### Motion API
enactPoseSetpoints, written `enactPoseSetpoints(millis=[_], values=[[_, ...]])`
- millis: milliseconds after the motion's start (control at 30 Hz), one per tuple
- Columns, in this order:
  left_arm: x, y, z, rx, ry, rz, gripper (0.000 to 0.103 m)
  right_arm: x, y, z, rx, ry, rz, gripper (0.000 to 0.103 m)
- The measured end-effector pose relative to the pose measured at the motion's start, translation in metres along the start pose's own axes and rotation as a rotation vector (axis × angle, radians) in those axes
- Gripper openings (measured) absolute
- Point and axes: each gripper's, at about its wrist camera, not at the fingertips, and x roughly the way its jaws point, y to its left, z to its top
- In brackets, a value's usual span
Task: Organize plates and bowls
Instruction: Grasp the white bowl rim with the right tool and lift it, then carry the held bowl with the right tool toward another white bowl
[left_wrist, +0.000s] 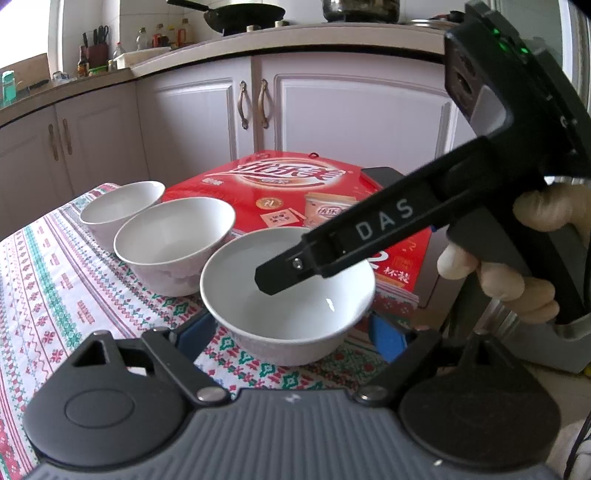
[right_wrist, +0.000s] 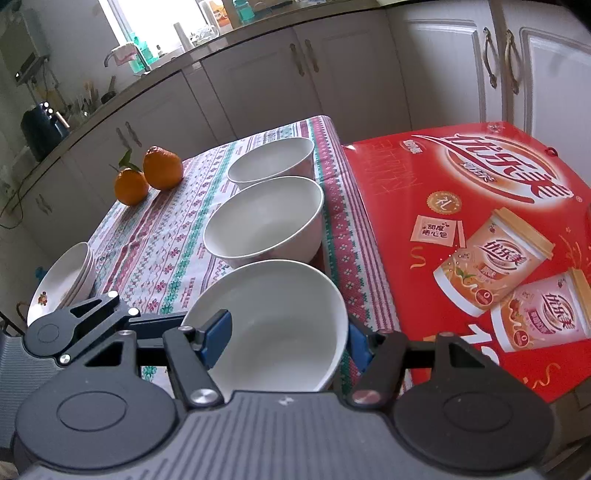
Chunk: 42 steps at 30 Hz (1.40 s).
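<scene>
Three bowls: set in a row on the patterned surface (right_wrist: 155, 251), beside a red box (right_wrist: 480, 236).
Nearest bowl (left_wrist: 288, 291): seen between the blue pads of the left tongs (left_wrist: 291, 334), which stand wide on either side of its lower wall; contact with the pads cannot be told.
Right tongs (right_wrist: 288, 341): spread wide around the same nearest bowl (right_wrist: 273, 325), the left blue pad (right_wrist: 218, 338) over the bowl's rim, the right pad just outside its wall; in the left view, one black finger of these tongs (left_wrist: 295, 266) is seen reaching over the bowl's rim.
Middle bowl (right_wrist: 264, 221): just beyond the nearest one.
Far bowl (right_wrist: 271, 160): at the row's end.
Plates (right_wrist: 66, 280): stacked at the surface's left edge, well apart from both tongs.
Oranges (right_wrist: 149, 177): two, near the far left corner.
</scene>
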Motion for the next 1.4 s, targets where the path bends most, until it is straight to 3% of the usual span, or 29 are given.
enactPoseSetpoints(millis=[567,1400], values=[[-0.019,0.002,-0.008,0.012,-0.003,0.047,0.089,0.002,0.014,0.003,0.016,0.042,0.061,0.071],[-0.019,0.005,-0.014,0.035,-0.003,0.086,0.089,0.006,0.025,0.007,-0.014,0.061,0.051,0.071]])
